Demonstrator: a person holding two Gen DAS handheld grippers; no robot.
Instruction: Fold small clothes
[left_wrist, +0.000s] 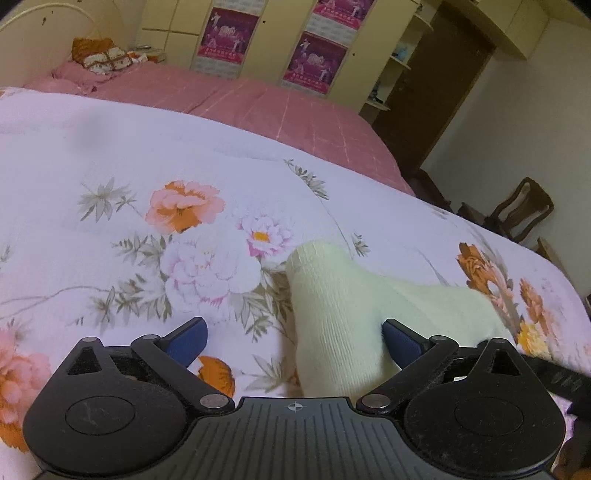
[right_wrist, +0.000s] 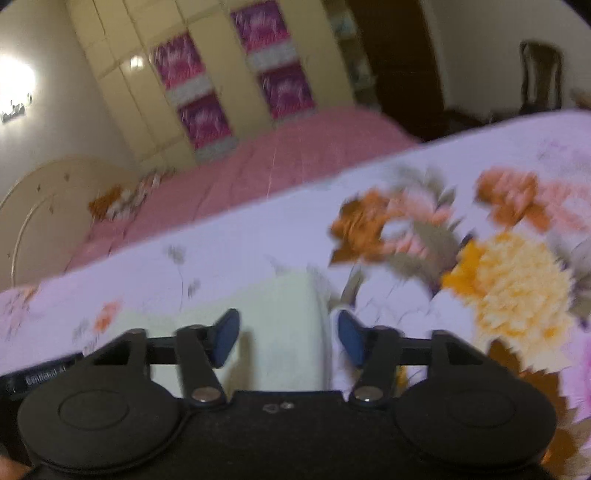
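Observation:
A small pale yellow knit garment (left_wrist: 340, 314) lies on the floral quilt (left_wrist: 147, 155). In the left wrist view one narrow end of it runs toward the camera between my fingers. My left gripper (left_wrist: 293, 338) is open, its blue pads either side of that end, not closed on it. In the blurred right wrist view the other end of the garment (right_wrist: 280, 325) lies between the blue pads of my right gripper (right_wrist: 286, 338), which is open. The garment's edge sits close to the right pad (right_wrist: 349, 341).
The floral quilt (right_wrist: 258, 236) covers the near bed surface. A pink bedspread (left_wrist: 258, 99) lies beyond, with pillows (left_wrist: 103, 55) at the headboard. Cream wardrobes with purple posters (left_wrist: 314, 59) stand behind. A dark wooden chair (left_wrist: 524, 210) stands at the right past the bed edge.

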